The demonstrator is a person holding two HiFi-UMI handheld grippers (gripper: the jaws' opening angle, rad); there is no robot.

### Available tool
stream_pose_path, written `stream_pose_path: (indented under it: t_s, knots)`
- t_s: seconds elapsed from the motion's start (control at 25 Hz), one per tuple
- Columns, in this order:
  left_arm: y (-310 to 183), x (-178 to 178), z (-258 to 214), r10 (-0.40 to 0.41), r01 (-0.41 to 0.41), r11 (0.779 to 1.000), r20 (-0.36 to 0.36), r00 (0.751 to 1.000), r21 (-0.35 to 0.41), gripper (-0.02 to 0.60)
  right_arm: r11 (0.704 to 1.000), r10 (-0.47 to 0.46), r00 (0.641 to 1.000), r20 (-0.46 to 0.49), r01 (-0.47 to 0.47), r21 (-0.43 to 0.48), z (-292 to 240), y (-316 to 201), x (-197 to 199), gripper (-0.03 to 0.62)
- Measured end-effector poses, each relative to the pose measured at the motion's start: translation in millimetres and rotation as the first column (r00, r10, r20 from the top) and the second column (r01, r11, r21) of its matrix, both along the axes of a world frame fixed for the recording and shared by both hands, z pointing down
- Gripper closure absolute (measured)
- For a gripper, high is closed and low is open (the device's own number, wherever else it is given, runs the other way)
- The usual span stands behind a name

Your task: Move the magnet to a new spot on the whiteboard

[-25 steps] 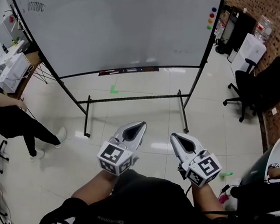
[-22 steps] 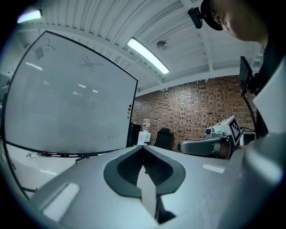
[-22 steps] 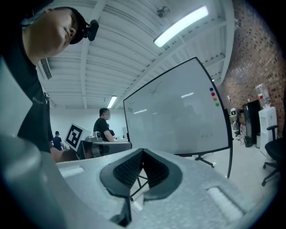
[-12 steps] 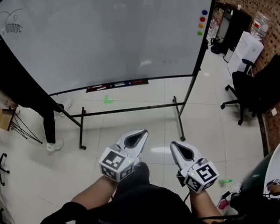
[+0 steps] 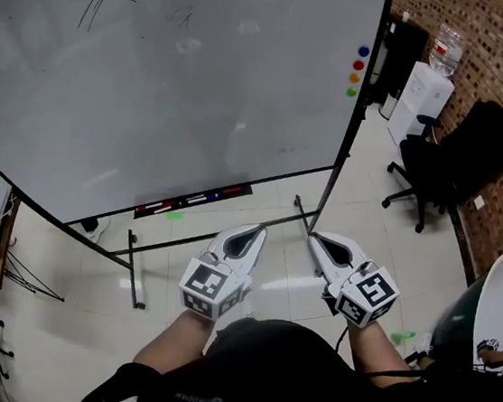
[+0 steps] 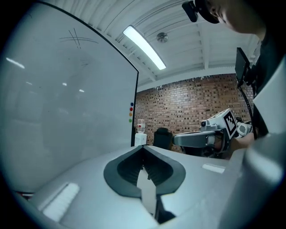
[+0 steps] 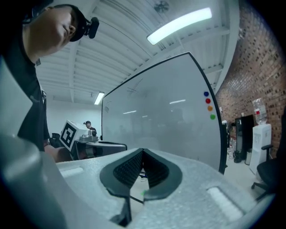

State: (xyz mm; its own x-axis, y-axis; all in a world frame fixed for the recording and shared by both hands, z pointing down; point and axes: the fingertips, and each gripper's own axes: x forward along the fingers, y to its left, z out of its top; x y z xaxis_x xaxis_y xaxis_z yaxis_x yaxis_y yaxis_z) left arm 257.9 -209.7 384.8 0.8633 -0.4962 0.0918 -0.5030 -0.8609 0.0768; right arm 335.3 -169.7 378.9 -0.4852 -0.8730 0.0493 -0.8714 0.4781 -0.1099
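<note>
A large whiteboard (image 5: 173, 95) on a wheeled stand fills the upper left of the head view. Several small round magnets sit in a column by its right edge: blue (image 5: 364, 51) on top, then red, orange and green (image 5: 351, 92). They also show as coloured dots in the left gripper view (image 6: 131, 112) and the right gripper view (image 7: 208, 101). My left gripper (image 5: 254, 232) and right gripper (image 5: 317, 241) are held side by side, level, short of the board's lower right corner. Both are shut with nothing between the jaws, and neither touches the board.
A marker tray (image 5: 192, 200) runs under the board, whose stand leg (image 5: 133, 272) rests on the tiled floor. A black office chair (image 5: 453, 152) and a water dispenser (image 5: 422, 89) stand by the brick wall at the right. A white round tabletop (image 5: 498, 303) is at the right edge.
Both grippers and the view have come closer to the whiteboard, which now looms larger. The person seen at the left earlier is out of view. Both grippers stay shut.
</note>
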Motion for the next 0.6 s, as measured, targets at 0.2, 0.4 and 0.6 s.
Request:
stream_pose_path:
  t_s: [0.2, 0.4, 0.6]
  knots:
    - [-57, 3, -5, 0.056, -0.056, 0.998, -0.018, 0.998, 0.018, 0.566, 0.998, 0.044, 0.998, -0.046, -0.042, 0.053, -21, -65, 4, 0.594]
    - [-103, 11, -6, 0.078, -0.077, 0.997, -0.031, 0.996, 0.03, 0.566, 0.989, 0.124, 0.991, -0.052, -0.12, 0.086, -29, -109, 24, 0.594]
    - [-123, 26, -16, 0.103, -0.102, 0.995, -0.029, 0.994, 0.019, 0.566, 0.976, 0.196, 0.977, -0.083, -0.186, 0.114, -45, -135, 60, 0.594]
